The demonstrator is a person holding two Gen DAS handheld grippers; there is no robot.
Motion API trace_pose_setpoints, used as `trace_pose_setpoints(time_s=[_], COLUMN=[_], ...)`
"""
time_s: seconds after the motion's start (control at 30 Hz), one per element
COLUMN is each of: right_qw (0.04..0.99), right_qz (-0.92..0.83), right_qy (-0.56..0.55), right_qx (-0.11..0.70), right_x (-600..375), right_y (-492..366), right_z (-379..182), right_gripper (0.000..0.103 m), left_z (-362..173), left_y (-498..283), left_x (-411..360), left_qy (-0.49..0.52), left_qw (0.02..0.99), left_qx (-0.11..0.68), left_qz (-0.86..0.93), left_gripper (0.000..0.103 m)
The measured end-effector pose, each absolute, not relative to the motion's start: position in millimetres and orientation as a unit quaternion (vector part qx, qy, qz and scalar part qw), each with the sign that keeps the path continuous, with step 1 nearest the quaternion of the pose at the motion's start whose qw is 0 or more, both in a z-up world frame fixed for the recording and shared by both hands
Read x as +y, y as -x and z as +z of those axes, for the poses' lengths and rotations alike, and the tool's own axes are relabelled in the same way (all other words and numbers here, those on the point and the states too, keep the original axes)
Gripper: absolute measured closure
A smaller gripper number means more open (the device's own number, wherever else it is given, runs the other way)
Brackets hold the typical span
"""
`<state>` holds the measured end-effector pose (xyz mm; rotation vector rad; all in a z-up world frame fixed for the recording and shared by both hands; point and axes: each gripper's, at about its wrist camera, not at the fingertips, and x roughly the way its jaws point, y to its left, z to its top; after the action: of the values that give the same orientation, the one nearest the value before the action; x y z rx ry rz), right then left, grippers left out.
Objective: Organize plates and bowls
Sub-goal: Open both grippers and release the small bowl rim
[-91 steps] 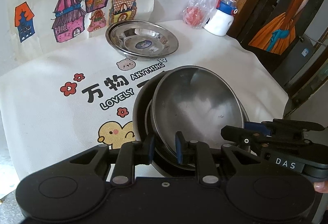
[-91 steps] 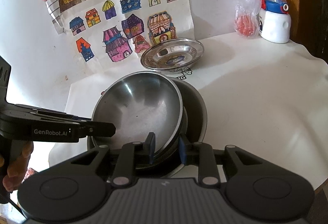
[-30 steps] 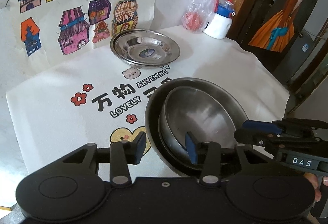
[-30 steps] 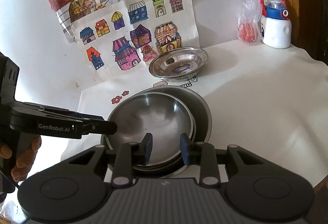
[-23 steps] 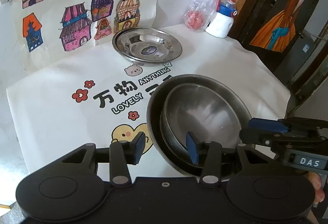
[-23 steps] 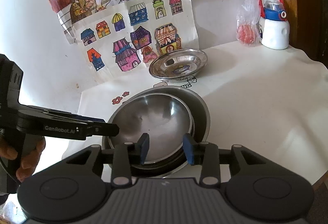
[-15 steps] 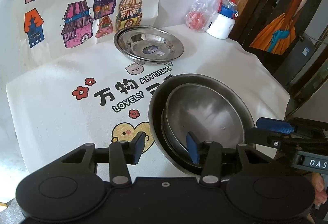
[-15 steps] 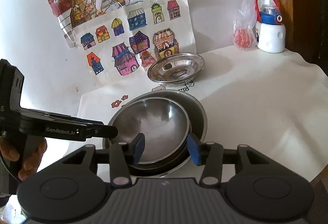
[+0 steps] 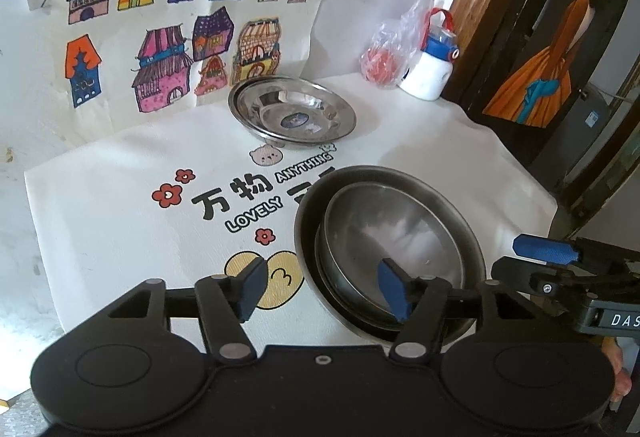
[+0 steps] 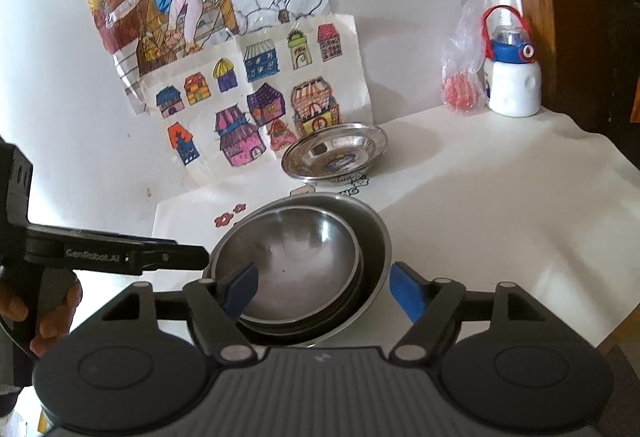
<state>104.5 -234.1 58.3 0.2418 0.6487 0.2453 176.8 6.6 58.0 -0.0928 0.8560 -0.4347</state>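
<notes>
**Left wrist view**
- Left gripper (image 9: pixel 322 287): jaws are standing wide apart, holding nothing; the near rim of the stack is sitting between the blue pads.
- Nested bowls (image 9: pixel 390 237): a smaller steel bowl is lying inside a larger, darker one, resting on the printed cloth (image 9: pixel 120 217) at the near right of the table.
- Steel plate (image 9: pixel 292 112): is sitting alone at the back of the cloth, well apart from the bowls, just below the house drawings (image 9: pixel 168 37) on the wall.
- Right gripper (image 9: pixel 548 257): is showing at the right edge, just beside the stack; whether it is apart or together cannot be told from this side-on view.
- Water bottle (image 9: pixel 430 67) and plastic bag (image 9: pixel 386 57): are standing in the far right corner, clear of the work.

**Right wrist view**
- Right gripper (image 10: pixel 324 287): jaws are spread wide and empty, straddling the near rim of the nested bowls (image 10: pixel 300 257).
- Left gripper (image 10: pixel 168 257): is reaching in from the left, its tip just beside the bowls' rim.
- Steel plate (image 10: pixel 334 153): is lying behind the bowls, near the wall.

**Handling notes (judgement)**
- The steel ware is looking thin, stiff and light, not fragile but polished and likely slippery.
- The rim is appearing to be the only workable hold: one pad inside, one outside.
- The plate's shallow lip is offering less to pinch than the bowls' walls, so it is likely to tip or slide if taken loosely.
</notes>
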Motion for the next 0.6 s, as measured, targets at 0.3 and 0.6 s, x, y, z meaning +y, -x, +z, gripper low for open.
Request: trace_pose_setpoints(time_s=[0.3, 0.6], right_qw=[0.946, 0.963], right_qz=[0.107, 0.083], right_qy=[-0.128, -0.109], right_qx=[0.279, 0.230], right_x=[-245, -252], right_y=[-88, -63], right_z=[67, 72], right_gripper=[0.010, 0.000], left_z=[67, 70], left_y=[-164, -150], left_x=[11, 20], left_qy=[0.057, 0.072], left_qw=[0.898, 0.910], left_qx=[0.386, 0.359], left_qz=[-0.205, -0.195], left_gripper=[0.021, 0.011])
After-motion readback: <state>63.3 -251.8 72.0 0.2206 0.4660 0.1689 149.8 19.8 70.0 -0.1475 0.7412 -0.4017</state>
